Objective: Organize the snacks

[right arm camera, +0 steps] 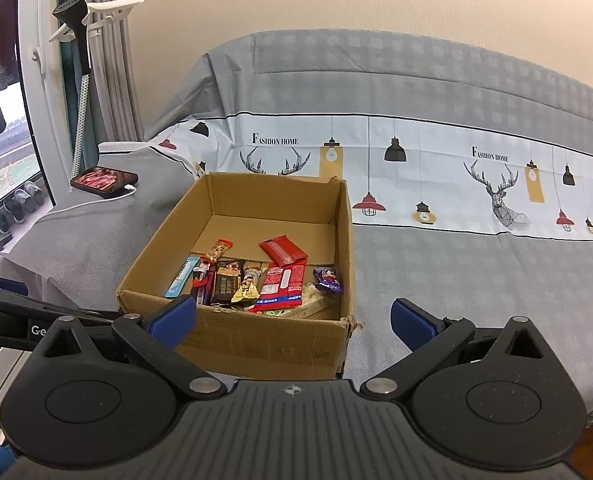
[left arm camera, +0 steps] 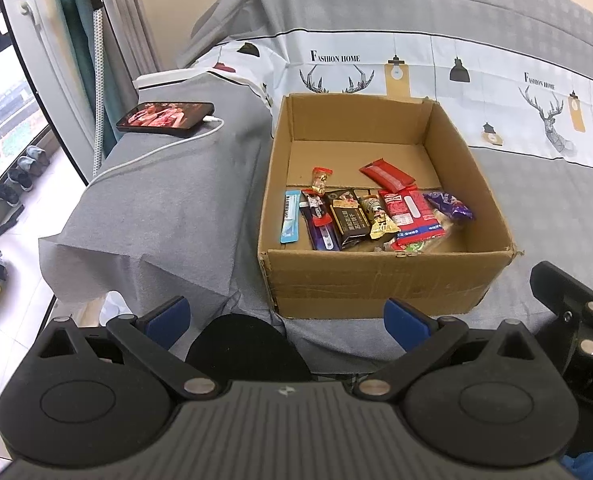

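An open cardboard box (left arm camera: 376, 284) (right arm camera: 272, 344) sits on a grey bedspread. Several wrapped snacks lie in its near half: a light blue stick (left arm camera: 289, 217) (right arm camera: 182, 276), a black bar (left arm camera: 348, 220) (right arm camera: 226, 286), a red packet (left arm camera: 406, 210) (right arm camera: 282, 286), a purple candy (left arm camera: 448, 206) (right arm camera: 328, 279) and a red bar (left arm camera: 386, 175) (right arm camera: 283, 249) farther back. My left gripper (left arm camera: 286, 322) is open just short of the box's near wall, nothing between its blue pads. My right gripper (right arm camera: 294, 320) is open too, in front of the box's near right corner, and holds nothing.
A phone (left arm camera: 166, 118) (right arm camera: 104, 179) with a lit screen and a white cable (left arm camera: 148, 156) lies on the bed's left corner. A printed pillow strip (right arm camera: 456, 184) runs behind the box. The bed edge drops to a tiled floor (left arm camera: 20, 248) at left, with shoes (left arm camera: 20, 176) by the window.
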Demonstrator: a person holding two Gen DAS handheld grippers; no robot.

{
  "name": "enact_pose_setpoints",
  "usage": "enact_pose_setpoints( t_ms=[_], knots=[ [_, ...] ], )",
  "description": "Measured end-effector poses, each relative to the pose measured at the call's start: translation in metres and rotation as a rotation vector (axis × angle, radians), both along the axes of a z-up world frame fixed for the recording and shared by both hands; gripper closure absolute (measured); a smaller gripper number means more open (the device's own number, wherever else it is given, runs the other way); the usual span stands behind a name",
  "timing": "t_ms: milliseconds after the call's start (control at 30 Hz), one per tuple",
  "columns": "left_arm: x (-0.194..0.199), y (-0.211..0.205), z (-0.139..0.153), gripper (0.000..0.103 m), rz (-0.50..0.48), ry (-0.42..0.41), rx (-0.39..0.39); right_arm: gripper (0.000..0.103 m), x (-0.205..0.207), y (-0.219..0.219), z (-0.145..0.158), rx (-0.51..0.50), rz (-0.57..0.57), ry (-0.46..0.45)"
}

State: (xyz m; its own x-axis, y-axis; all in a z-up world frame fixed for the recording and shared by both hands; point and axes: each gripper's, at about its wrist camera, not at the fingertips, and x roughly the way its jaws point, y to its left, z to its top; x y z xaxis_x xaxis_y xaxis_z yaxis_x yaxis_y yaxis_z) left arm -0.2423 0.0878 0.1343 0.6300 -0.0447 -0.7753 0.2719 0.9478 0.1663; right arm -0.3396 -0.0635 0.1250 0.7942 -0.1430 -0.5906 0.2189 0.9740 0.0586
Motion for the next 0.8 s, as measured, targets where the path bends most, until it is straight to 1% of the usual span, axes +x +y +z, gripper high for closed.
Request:
enact_pose_setpoints(
  t_ms=[333, 600, 800],
  knots=[
    [-0.0017, -0.0002, 0.0022, 0.000, 0.009, -0.012, 0.007, 0.001, -0.0026, 0.0001, 0.0027, 0.006, 0.008, -0.016],
    [-0.0029, 0.0012, 0.0060, 0.000, 0.025, -0.035, 0.005, 0.001, -0.0037, 0.0003, 0.0029, 0.008, 0.009, -0.025],
    [-0.0047, -0.0001, 0.0081, 0.000, 0.017, -0.053, 0.009, 0.001, -0.0039, 0.0003, 0.0029, 0.008, 0.009, -0.028]
  ],
)
